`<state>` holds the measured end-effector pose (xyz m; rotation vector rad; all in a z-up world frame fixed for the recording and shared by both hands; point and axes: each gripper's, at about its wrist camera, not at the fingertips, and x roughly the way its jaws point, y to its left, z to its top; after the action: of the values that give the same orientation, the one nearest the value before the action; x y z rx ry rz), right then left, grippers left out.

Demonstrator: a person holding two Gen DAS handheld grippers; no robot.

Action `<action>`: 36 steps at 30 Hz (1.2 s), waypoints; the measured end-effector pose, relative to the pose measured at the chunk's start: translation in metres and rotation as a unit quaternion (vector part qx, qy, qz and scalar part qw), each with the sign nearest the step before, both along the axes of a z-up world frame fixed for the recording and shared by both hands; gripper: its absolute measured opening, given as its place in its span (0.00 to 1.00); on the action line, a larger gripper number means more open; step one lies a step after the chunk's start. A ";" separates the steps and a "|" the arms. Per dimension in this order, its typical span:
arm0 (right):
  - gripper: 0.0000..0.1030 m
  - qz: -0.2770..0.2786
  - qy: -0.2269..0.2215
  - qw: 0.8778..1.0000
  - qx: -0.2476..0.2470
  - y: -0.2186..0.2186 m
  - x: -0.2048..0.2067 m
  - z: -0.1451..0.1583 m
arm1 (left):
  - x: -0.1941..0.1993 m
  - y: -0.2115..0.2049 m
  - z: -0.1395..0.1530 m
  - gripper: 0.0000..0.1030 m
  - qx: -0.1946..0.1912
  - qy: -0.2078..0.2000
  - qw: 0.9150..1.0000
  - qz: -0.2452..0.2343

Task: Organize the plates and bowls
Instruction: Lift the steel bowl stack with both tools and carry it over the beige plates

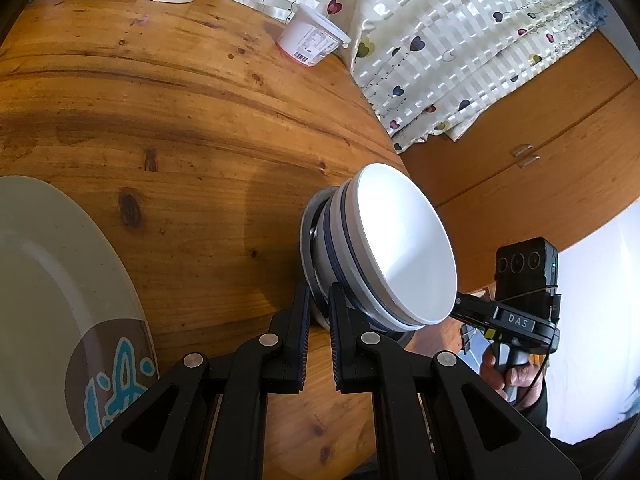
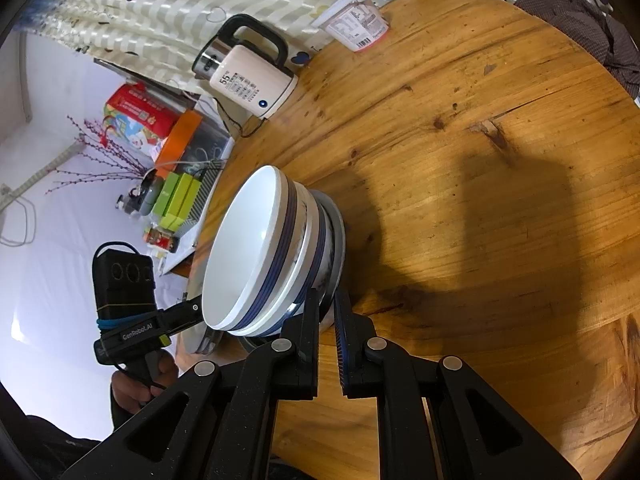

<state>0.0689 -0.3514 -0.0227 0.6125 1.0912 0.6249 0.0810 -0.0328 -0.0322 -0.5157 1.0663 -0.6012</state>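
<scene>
Both hand-held grippers are pinching opposite sides of the stacked bowls (image 1: 400, 248): the left hand-held gripper (image 1: 320, 300) is clamping its jaws together on the rim of the metal dish (image 1: 310, 236) under the stack, while the right hand-held gripper (image 2: 328, 304) is doing the same from the other side. Sitting at the near edge of the wooden worktop (image 1: 180, 120), the glazed, blue-banded bowls are likely handling as heavy, stiff, slippery and breakable, so rim grips need keeping level. Farther off, a patterned plate (image 1: 60, 300), a yogurt tub (image 1: 312, 40) and a kettle (image 2: 252, 80) are resting.
</scene>
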 end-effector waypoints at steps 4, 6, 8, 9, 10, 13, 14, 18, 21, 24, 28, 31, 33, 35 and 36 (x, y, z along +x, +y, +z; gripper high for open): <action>0.09 0.000 0.000 1.000 0.000 0.000 0.000 0.001 | -0.001 0.002 0.000 0.07 -0.001 -0.002 1.000 0.001; 0.09 0.000 -0.002 1.000 0.001 0.000 0.000 0.002 | -0.001 0.003 0.001 0.08 -0.002 -0.004 1.000 0.001; 0.09 0.001 -0.005 1.000 0.000 0.000 0.001 0.004 | -0.001 0.003 0.003 0.07 -0.002 -0.007 1.000 0.002; 0.09 0.001 -0.006 1.000 0.000 0.001 0.000 0.006 | -0.001 0.003 0.004 0.08 -0.002 -0.009 1.000 0.002; 0.09 0.001 -0.008 1.000 0.000 0.001 0.001 0.007 | -0.001 0.003 0.005 0.08 -0.002 -0.010 1.000 0.003; 0.09 0.002 -0.011 1.000 0.000 0.004 0.000 0.010 | -0.001 0.005 0.007 0.08 -0.002 -0.014 1.000 0.004; 0.09 0.003 -0.011 1.000 0.000 0.006 0.000 0.011 | -0.002 0.006 0.007 0.07 -0.002 -0.015 1.000 0.004; 0.09 0.005 -0.014 1.000 0.000 0.010 0.000 0.014 | -0.004 0.009 0.011 0.07 -0.002 -0.020 1.000 0.007; 0.09 0.008 -0.017 1.000 0.000 0.014 0.000 0.018 | -0.007 0.012 0.014 0.07 -0.002 -0.025 1.000 0.010; 0.09 0.012 -0.020 1.000 0.000 0.018 0.001 0.021 | -0.009 0.016 0.017 0.07 -0.002 -0.028 1.000 0.014; 0.09 0.018 -0.024 1.000 0.000 0.025 0.002 0.026 | -0.013 0.022 0.021 0.07 -0.001 -0.032 0.999 0.020; 0.09 0.023 -0.028 0.999 -0.001 0.030 0.002 0.029 | -0.016 0.027 0.024 0.07 0.000 -0.036 0.999 0.025; 0.09 0.027 -0.030 0.999 0.000 0.034 0.002 0.031 | -0.018 0.029 0.026 0.07 0.000 -0.038 0.999 0.029; 0.09 0.031 -0.031 0.999 0.000 0.038 0.003 0.032 | -0.020 0.034 0.028 0.07 0.001 -0.040 0.999 0.033; 0.09 0.033 -0.032 0.999 0.000 0.040 0.003 0.033 | -0.020 0.036 0.028 0.07 0.002 -0.041 0.999 0.035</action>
<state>0.0724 -0.3117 0.0100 0.5555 1.0552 0.6974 0.0606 0.0035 -0.0038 -0.5190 0.9680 -0.5540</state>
